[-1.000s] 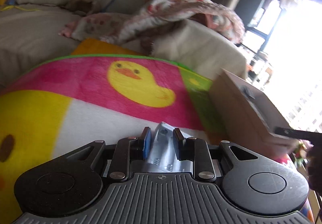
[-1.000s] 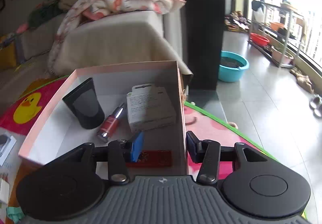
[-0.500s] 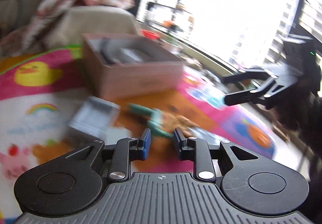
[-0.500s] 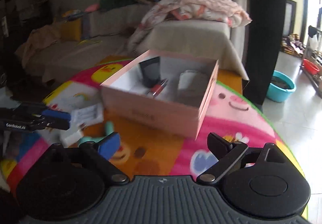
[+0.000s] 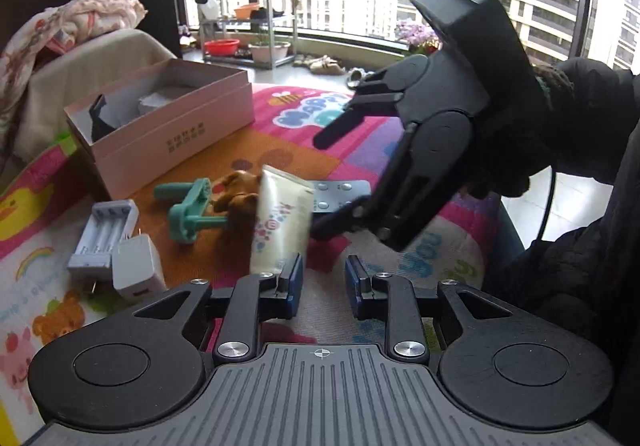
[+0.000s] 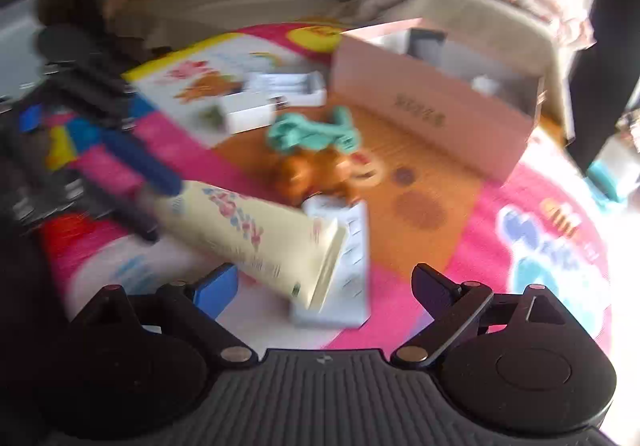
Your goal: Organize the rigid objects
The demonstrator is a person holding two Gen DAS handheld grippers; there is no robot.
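A cream tube (image 5: 280,221) lies on the colourful mat, its crimped end over a blister pack (image 5: 340,193). My left gripper (image 5: 324,282) is nearly shut, with only mat in the gap, and the tube's lower end is just beyond its left finger. My right gripper (image 5: 320,185) hangs wide open above the blister pack. From the right wrist, my right gripper (image 6: 324,286) straddles the tube (image 6: 248,234) and the blister pack (image 6: 352,246) without pressing on them. The left gripper's fingers (image 6: 136,157) are blurred at the tube's far end; I cannot tell whether they touch it.
A pink box (image 5: 160,149) with several items inside stands at the back left. In front of it lie a teal tool (image 5: 188,209), a brown toy (image 5: 240,193), a grey battery charger (image 5: 104,238) and a white plug adapter (image 5: 136,274). A sofa and windows lie beyond the mat.
The left gripper swung from the sofa side round to the items, and the grey thing between its pads is gone. The right gripper opened wide and drew back from the box to the tube.
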